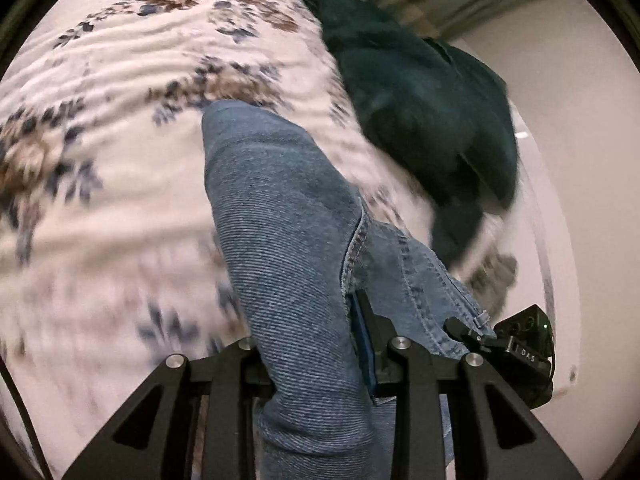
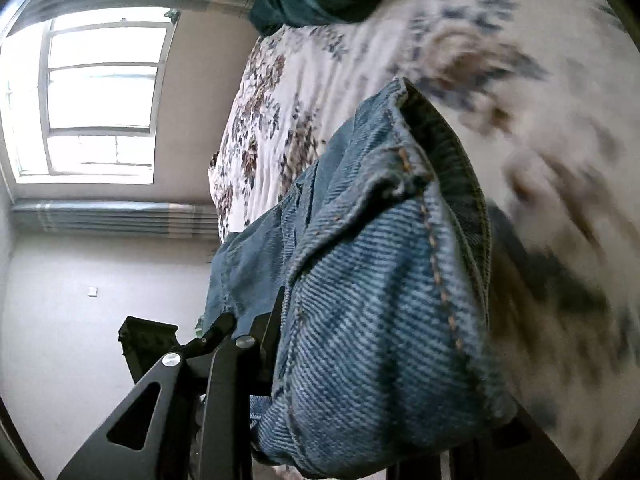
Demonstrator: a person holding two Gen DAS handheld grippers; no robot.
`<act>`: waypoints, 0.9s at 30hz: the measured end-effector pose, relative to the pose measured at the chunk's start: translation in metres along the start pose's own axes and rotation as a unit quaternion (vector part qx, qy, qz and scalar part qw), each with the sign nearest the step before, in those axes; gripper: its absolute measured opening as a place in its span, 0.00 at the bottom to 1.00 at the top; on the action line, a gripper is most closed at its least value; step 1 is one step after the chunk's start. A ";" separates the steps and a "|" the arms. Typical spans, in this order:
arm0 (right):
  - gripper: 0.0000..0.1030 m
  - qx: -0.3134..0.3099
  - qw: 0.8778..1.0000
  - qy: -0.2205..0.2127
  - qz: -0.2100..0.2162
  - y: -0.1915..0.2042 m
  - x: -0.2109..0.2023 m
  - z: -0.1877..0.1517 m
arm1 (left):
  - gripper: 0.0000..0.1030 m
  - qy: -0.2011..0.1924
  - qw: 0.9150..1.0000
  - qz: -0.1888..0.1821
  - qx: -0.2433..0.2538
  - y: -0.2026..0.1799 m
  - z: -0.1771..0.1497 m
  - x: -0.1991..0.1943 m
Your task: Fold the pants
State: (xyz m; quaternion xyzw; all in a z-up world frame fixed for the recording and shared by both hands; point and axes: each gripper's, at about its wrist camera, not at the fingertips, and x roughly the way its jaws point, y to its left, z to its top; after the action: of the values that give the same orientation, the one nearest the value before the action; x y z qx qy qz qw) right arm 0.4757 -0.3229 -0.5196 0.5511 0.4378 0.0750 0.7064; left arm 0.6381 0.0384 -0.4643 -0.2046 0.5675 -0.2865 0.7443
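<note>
My left tongs (image 1: 320,344) are clamped on a bunched fold of the jeans (image 1: 280,208), which run up toward 12 o'clock over the floral bed (image 1: 100,160). My right tongs (image 2: 352,360) grip a hemmed edge of the same jeans, held off the bed. A dark green garment (image 1: 420,92) lies at 1 o'clock. I judge the folding barely begun: the denim is lifted and crumpled, no neat fold laid yet.
</note>
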 end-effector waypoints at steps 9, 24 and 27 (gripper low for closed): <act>0.40 -0.026 0.992 0.100 -0.068 -0.053 0.186 0.091 | 0.37 0.059 0.995 0.080 -0.026 0.123 0.054 0.106; 0.91 -0.290 0.861 0.061 -0.413 0.059 0.166 0.049 | 0.89 0.013 0.953 0.303 0.030 0.043 0.016 0.061; 0.93 -0.312 0.843 0.035 -0.437 0.080 0.161 0.037 | 0.89 0.010 0.946 0.323 0.035 0.029 0.013 0.058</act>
State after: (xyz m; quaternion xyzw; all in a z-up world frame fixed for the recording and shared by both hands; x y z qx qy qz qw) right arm 0.6296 -0.2239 -0.5380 0.0503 0.6109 -0.0893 0.7850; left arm 0.6678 0.0218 -0.5213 0.0182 0.6001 -0.0526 0.7980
